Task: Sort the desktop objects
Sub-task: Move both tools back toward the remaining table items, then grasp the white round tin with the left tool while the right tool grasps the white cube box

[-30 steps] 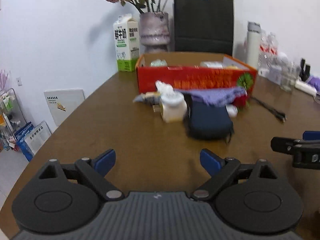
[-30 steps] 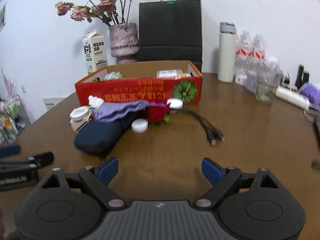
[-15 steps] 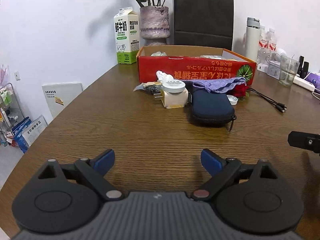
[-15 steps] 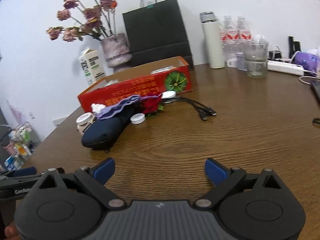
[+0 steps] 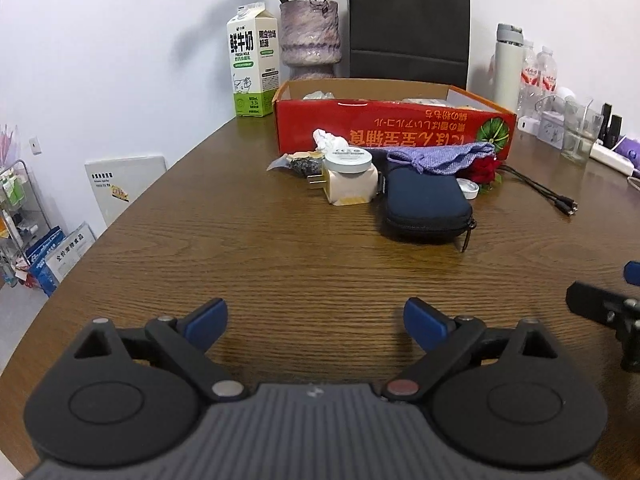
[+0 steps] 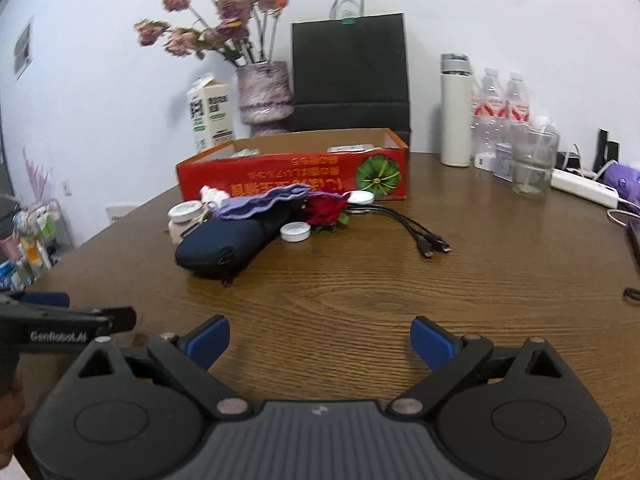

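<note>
We are holding both grippers, left [image 5: 316,320] and right [image 6: 320,340], spread and empty. The pile [image 5: 400,176] is crowding the box [image 5: 392,128] mid-table; grabbing the pouch [image 5: 424,200] risks dragging its neighbours.

**Two low wrist views across one table**

Your left camera looked forward and downward over the wooden table [image 5: 248,248] from its near left. Your right camera faced likewise, further right. Both shared the distant red box [image 5: 392,132] [image 6: 292,178].
</note>
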Demonstrator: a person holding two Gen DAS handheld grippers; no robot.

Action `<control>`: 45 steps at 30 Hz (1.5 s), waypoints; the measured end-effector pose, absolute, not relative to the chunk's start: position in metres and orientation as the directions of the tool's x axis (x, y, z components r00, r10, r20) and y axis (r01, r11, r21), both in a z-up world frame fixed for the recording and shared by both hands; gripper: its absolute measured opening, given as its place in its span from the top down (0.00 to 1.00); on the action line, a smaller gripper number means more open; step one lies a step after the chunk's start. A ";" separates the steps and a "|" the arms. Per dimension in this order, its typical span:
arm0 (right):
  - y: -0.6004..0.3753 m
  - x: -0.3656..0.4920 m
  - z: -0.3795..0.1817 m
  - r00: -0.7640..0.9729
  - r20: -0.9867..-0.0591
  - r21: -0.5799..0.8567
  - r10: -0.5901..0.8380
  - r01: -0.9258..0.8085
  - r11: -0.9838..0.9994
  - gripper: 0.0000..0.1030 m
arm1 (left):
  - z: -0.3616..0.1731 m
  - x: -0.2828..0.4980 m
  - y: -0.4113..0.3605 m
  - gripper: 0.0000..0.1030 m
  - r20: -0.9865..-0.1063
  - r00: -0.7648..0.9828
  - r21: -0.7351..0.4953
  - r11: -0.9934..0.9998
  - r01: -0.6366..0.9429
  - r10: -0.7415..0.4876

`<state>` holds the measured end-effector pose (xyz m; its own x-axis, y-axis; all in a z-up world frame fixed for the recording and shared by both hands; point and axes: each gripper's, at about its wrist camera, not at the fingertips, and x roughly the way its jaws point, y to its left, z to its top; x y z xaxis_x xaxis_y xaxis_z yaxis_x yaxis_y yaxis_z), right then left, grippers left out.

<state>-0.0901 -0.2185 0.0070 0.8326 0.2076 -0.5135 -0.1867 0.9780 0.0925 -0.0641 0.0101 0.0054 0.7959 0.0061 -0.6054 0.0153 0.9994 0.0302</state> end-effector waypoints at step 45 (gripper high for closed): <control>-0.169 0.056 0.040 0.842 -0.389 0.065 0.374 -0.380 0.923 0.22 | 0.037 0.053 0.085 0.61 -0.433 0.883 -0.307 0.951 0.047 -0.184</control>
<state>0.0559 -0.1694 0.0404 0.8418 0.3738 -0.3893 -0.3799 0.9228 0.0647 0.0533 0.0846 0.0366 0.8825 -0.1838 -0.4329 0.0475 0.9506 -0.3068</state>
